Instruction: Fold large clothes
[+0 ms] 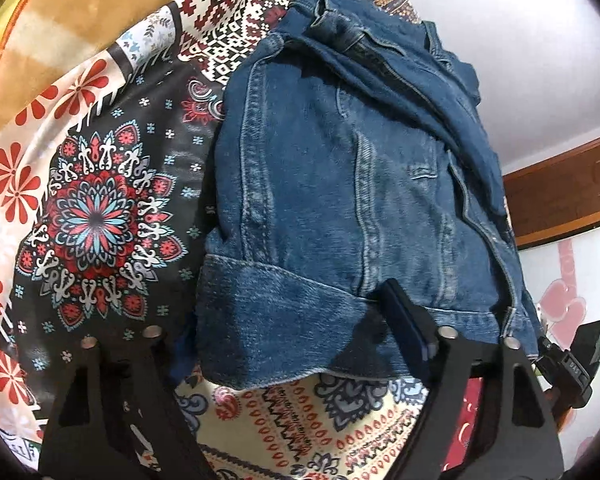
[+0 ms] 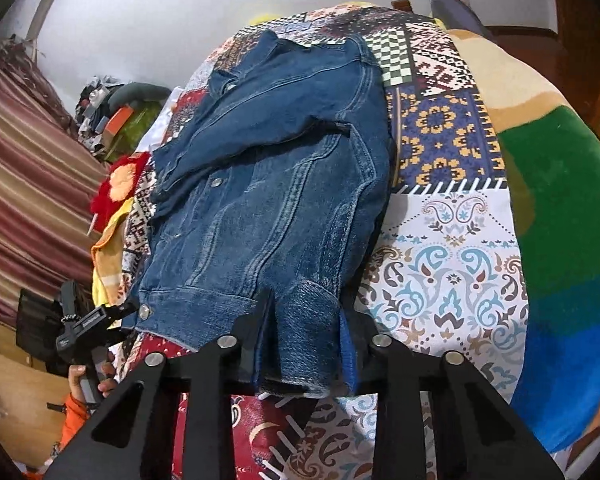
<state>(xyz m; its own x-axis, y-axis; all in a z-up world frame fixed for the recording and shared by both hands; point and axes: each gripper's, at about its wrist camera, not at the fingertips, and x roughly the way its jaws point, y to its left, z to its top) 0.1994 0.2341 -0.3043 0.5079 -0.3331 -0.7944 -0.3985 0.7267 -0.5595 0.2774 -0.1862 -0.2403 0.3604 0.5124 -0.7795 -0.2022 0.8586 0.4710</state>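
A blue denim jacket (image 1: 332,184) lies on a patterned patchwork bedspread (image 1: 92,216), its sleeves folded in across the body. It also shows in the right wrist view (image 2: 268,184). My left gripper (image 1: 284,332) is open, its fingers either side of the jacket's bottom hem; the right finger (image 1: 404,320) lies on the denim. My right gripper (image 2: 308,328) is open around a folded corner of the hem, with denim between its fingers. The left gripper (image 2: 96,320) also shows in the right wrist view at the jacket's other hem corner.
The bedspread (image 2: 452,264) covers a bed with a tan and green blanket (image 2: 556,184) along one side. A striped curtain (image 2: 24,184) and a pile of clutter (image 2: 116,120) stand beyond the bed. A wooden headboard or rail (image 1: 564,184) runs by the white wall.
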